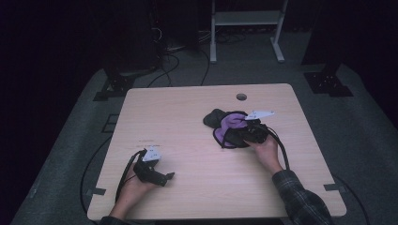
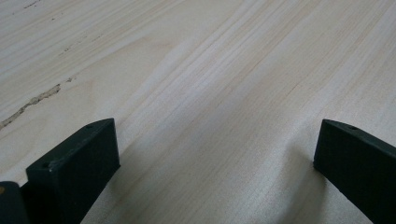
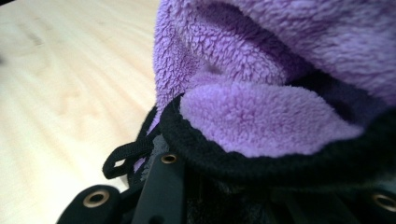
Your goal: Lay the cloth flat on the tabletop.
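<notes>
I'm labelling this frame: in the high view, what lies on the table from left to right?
Left tool, jaws apart over bare wooden table → black garment with purple fleece lining → right tool, closing into that garment.

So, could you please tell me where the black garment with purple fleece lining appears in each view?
High view: black garment with purple fleece lining lies right of centre, at the right tool.
Left gripper view: not in it.
Right gripper view: it covers the centre and right.
Shared landmark: the pale wooden table.
</notes>
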The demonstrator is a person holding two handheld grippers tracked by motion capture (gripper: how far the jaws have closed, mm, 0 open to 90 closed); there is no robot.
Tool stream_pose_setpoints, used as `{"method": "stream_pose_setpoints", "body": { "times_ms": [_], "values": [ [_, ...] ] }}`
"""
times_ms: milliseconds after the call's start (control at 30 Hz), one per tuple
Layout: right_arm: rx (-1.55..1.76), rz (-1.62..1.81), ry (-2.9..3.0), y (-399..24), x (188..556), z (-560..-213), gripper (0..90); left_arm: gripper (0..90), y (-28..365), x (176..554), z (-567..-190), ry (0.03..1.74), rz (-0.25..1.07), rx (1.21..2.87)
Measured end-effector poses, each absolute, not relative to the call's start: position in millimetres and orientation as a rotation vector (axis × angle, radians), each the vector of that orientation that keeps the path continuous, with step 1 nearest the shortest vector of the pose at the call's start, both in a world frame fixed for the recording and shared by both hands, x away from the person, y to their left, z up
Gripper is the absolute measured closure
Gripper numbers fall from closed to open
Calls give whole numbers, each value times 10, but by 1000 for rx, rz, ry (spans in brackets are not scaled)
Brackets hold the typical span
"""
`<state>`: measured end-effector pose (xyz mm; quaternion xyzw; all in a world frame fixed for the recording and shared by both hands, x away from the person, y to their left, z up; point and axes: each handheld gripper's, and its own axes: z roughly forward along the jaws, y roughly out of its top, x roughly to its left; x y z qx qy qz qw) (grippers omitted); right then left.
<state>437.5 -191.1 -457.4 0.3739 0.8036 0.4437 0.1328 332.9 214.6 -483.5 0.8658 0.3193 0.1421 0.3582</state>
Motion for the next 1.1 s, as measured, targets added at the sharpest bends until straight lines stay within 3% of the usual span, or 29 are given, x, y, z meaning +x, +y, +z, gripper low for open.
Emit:
{"method": "stream_pose_setpoints", "body": {
  "times_ms": [800,1100],
  "values": [
    [697,1567,2582,-1848,3268,-3983,745,0,2149,3319,-4834,830,365,2231],
    [659,1667,2550,-1840,3241,-3820,744,0,2149,3320,-4835,829,365,2232]
  ]
}}
